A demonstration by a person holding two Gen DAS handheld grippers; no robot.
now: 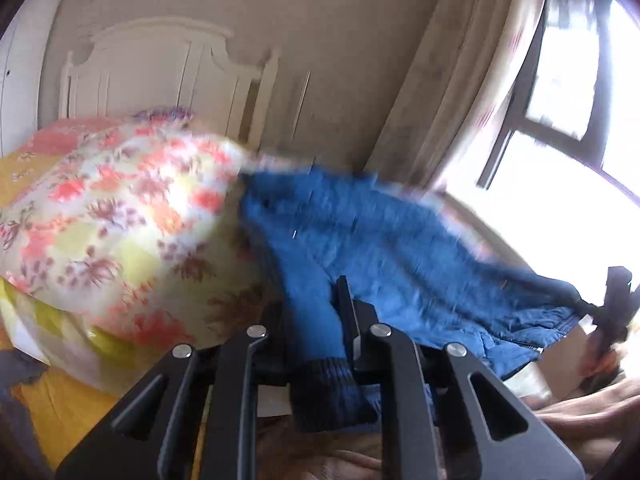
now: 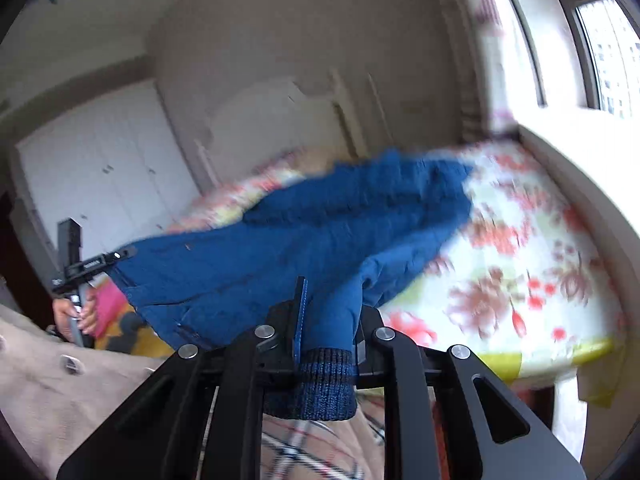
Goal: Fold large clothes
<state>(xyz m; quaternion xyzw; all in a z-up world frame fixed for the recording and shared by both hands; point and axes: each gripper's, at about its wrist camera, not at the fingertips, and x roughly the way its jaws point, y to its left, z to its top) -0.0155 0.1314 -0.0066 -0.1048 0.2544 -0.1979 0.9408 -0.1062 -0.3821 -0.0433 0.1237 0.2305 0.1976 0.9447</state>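
Observation:
A large blue jacket (image 1: 380, 236) with dark knit cuffs hangs stretched in the air between both grippers, above the floral bed. My left gripper (image 1: 316, 312) is shut on one sleeve just above its cuff (image 1: 328, 392). My right gripper (image 2: 328, 320) is shut on the other sleeve just above its cuff (image 2: 320, 384). The jacket body (image 2: 312, 232) spreads away toward the headboard. The right gripper also shows in the left wrist view (image 1: 612, 308) at the far right, and the left gripper shows in the right wrist view (image 2: 92, 264) at the left.
A bed with a floral cover (image 2: 520, 264) lies below. A piled floral quilt (image 1: 120, 224) sits at left. A white headboard (image 1: 168, 72) stands behind. A bright window (image 1: 560, 152) is at right, white wardrobe doors (image 2: 100, 176) at left. A beige coat (image 2: 60, 380) is near.

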